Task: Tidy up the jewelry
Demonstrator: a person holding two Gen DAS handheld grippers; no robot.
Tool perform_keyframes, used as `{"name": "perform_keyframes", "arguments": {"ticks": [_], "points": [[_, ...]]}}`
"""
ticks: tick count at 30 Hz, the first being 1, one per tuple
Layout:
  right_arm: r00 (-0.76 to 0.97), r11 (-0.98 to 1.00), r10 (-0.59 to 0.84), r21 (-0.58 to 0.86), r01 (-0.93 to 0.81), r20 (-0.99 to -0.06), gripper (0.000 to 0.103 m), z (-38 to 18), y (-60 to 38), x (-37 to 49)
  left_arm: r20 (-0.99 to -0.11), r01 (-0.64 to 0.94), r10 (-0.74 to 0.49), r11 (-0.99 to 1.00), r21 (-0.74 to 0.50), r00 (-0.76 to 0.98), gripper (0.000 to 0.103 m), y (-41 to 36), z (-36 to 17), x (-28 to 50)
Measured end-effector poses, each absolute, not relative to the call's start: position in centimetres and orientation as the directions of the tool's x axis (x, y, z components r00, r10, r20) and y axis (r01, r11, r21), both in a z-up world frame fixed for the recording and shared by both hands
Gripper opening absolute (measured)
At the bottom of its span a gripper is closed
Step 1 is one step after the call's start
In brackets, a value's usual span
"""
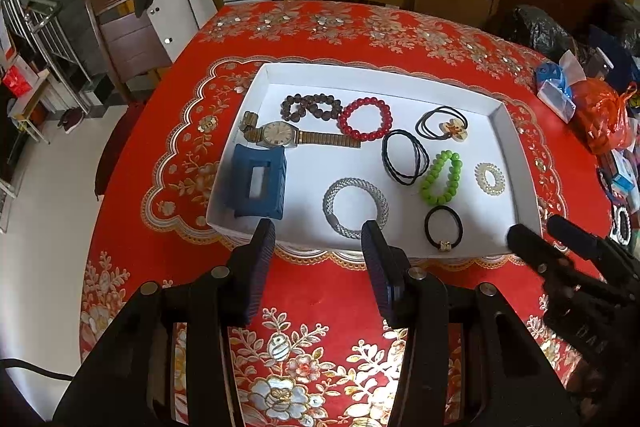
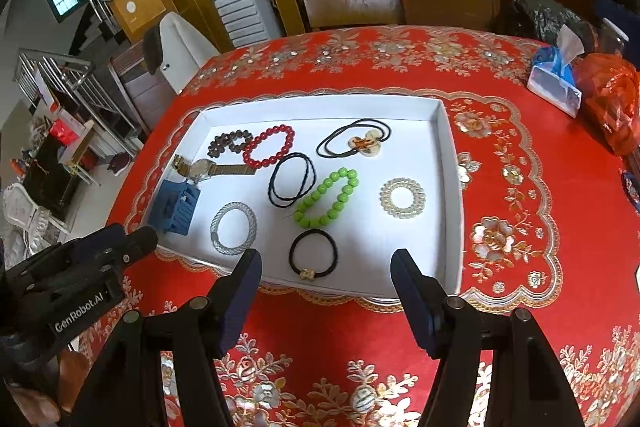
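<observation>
red floral desk fills both views, white tray at centre. left tool and right tool spread, empty, at tray's lower edge. silver mesh bracelet lower centre: light, springy; likely pinch its rim. watch heavier, slippery.

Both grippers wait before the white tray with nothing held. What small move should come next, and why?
Probably lower the open right gripper onto the black hair tie: it lies nearest, just beyond the fingertips, apart from other pieces in the white tray.
</observation>
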State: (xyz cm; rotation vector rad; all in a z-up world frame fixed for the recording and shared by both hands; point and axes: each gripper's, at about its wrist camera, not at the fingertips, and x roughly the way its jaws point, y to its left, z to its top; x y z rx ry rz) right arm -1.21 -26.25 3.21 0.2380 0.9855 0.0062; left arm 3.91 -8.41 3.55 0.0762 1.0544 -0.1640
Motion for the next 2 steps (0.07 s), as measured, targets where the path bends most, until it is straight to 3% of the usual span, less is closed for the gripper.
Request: {"name": "perform_keyframes", "arguments": {"ticks": [2], "points": [[0.574, 0.965, 0.093, 0.216, 0.150, -0.813, 0.065, 3.2, -28.4, -1.8, -0.872, 0.166, -0.099, 0.986, -0.020, 0.479, 0.044, -8.1, 3.5, 3.9]]}}
